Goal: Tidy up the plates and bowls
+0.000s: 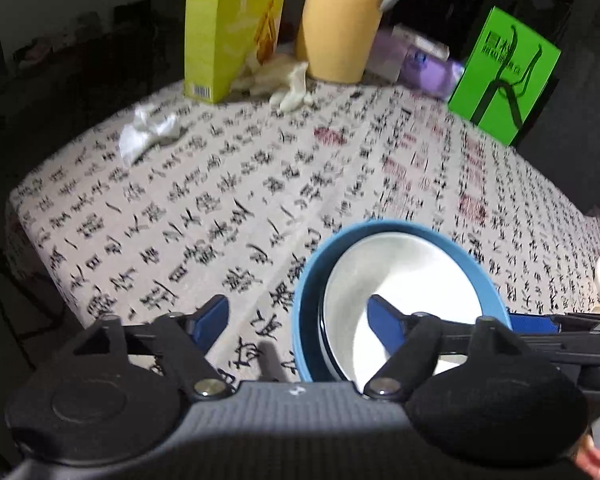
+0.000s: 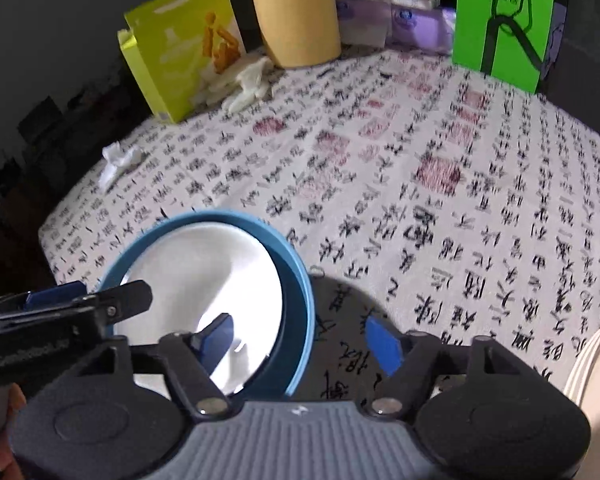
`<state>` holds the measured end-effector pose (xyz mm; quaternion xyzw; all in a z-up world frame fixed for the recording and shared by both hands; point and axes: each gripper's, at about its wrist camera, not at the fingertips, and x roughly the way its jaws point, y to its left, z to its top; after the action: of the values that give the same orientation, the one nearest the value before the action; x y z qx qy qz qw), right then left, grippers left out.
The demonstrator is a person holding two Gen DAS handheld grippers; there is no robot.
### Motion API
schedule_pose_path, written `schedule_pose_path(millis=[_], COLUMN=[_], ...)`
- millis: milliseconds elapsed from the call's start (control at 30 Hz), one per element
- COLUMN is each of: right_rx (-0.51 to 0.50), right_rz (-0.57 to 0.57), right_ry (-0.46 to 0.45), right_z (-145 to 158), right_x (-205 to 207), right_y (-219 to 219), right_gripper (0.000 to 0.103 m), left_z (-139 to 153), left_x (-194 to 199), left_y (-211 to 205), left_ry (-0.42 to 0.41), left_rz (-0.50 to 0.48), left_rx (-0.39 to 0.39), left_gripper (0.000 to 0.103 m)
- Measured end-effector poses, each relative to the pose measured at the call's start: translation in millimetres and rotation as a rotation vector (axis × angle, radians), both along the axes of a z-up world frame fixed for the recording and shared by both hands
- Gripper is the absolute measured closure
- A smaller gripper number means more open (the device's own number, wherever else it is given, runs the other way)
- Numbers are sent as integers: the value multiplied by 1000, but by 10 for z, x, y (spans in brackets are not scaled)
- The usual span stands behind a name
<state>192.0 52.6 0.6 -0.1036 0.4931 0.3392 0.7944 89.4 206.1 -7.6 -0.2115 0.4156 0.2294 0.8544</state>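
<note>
A blue bowl point(image 1: 306, 304) with a white dish point(image 1: 404, 276) nested inside sits on the calligraphy-print tablecloth point(image 1: 228, 184). My left gripper point(image 1: 300, 320) is open; its left rim lies between the fingers, the right pad over the white dish. In the right wrist view the same blue bowl point(image 2: 300, 280) holds the white dish point(image 2: 204, 264). My right gripper point(image 2: 300, 338) is open astride the bowl's right rim, left pad inside. The left gripper point(image 2: 88, 296) reaches in from the left edge.
At the table's back stand a yellow-green carton point(image 1: 228, 28), a tan jug point(image 1: 340, 20), purple packets point(image 1: 420, 60) and a green box point(image 1: 504, 76). Crumpled tissue point(image 1: 148, 132) lies at left, pale gloves point(image 1: 288, 84) by the jug. A cream dish edge point(image 2: 596, 364) shows at right.
</note>
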Motion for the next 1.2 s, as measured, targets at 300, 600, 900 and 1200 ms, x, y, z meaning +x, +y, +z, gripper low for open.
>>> schedule_pose_path(millis=[300, 600, 900, 1200], right_rx=[13, 43, 43, 28], right_rz=[23, 6, 4, 10], right_ry=[81, 130, 122, 124], right_z=[-113, -129, -120, -118], right_x=[-12, -20, -28, -22], right_y=[4, -7, -11, 1], right_gripper=[51, 68, 68, 68], left_z=[-160, -163, -162, -164], left_x=[73, 62, 73, 71], left_y=[-36, -63, -107, -123], left_ry=[30, 41, 56, 59], left_rz=[-21, -14, -46, -69], left_rx=[-105, -81, -35, -19], left_gripper=[67, 73, 75, 75])
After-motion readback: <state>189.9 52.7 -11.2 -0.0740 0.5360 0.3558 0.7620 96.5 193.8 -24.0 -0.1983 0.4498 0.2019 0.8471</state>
